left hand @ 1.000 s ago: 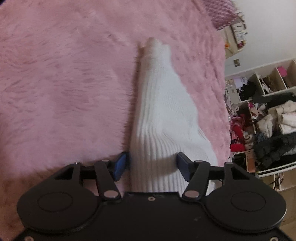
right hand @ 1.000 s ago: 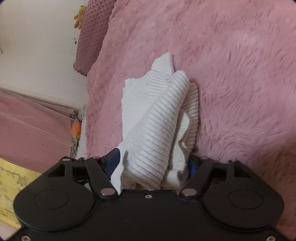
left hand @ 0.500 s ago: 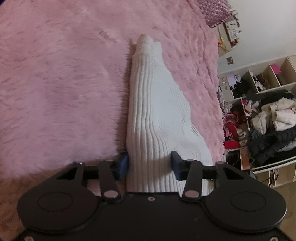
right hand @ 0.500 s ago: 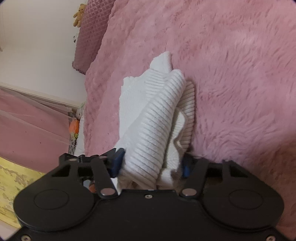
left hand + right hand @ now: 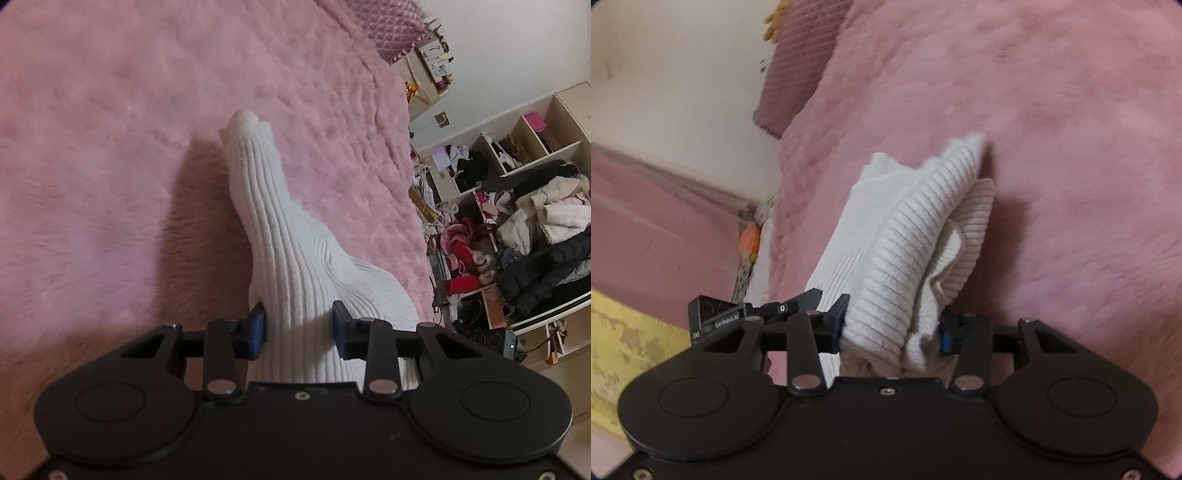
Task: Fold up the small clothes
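A white ribbed sock [image 5: 280, 236] stretches away from my left gripper [image 5: 298, 330] over the pink fluffy blanket [image 5: 110, 147]; the gripper is shut on its near end, and the sock hangs above the blanket with a shadow beneath. In the right wrist view my right gripper [image 5: 892, 325] is shut on a bunched, folded part of the white ribbed sock [image 5: 908, 236], also lifted above the blanket [image 5: 1071, 147]. The left gripper's body [image 5: 714, 319] shows at the left of that view.
A quilted pink pillow [image 5: 384, 29] lies at the bed's far end. Open shelves full of clothes and coats [image 5: 524, 221] stand beyond the bed's right edge. In the right wrist view a wall [image 5: 672, 74] and pink bed side [image 5: 646, 229] lie left.
Both grippers have closed tighter on the sock and lifted it off the blanket. The sock now hangs narrower and casts a larger shadow. The right view has tilted.
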`<state>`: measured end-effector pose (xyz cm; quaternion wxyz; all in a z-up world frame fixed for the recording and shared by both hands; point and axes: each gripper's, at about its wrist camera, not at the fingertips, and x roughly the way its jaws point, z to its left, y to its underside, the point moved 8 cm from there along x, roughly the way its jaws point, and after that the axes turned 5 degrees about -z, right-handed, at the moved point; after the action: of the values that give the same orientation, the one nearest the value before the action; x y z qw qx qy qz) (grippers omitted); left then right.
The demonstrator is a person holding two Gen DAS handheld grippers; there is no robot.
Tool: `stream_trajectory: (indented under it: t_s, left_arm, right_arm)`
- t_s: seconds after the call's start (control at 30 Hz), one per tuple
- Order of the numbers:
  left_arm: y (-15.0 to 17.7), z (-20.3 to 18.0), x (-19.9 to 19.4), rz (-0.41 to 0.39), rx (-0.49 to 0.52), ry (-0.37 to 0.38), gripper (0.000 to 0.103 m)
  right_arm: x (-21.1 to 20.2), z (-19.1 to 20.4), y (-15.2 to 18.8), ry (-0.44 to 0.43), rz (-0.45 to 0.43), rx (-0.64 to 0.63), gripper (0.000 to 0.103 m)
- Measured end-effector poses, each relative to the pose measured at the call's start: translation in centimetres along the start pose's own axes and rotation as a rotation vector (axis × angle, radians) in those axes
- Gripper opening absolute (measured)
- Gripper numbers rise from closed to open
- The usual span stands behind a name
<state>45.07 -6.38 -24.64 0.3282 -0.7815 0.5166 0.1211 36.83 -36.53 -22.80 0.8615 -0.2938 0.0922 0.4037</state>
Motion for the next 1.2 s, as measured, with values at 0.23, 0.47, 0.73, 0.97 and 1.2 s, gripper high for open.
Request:
stream_trajectory:
  t_s: [0.23, 0.47, 0.73, 0.97, 1.2]
  left_arm:
    - [3.5, 0.3, -7.8, -0.049, 0.028, -0.042, 0.035]
    - [9.9, 3.9, -11.3, -0.040, -0.051, -0.067, 0.035]
    - [16.0, 7.0, -13.1, -0.010, -0.091, -0.118, 0.036]
    - [17.0, 7.9, -12.9, -0.017, -0.050, -0.185, 0.042]
    - [16.0, 3.7, -18.1, -0.140, 0.136, -0.311, 0.039]
  right_arm:
    - [0.2, 4.2, 4.4, -0.024, 0.066, -0.073, 0.046]
    - [0.1, 3.5, 11.1, 0.006, 0.129, -0.068, 0.046]
    - [-1.3, 1.6, 16.2, 0.059, 0.138, -0.072, 0.046]
    - [-2.0, 0.1, 16.7, 0.081, 0.104, -0.041, 0.059]
    - [-5.6, 3.4, 15.0, 0.290, 0.045, -0.270, 0.069]
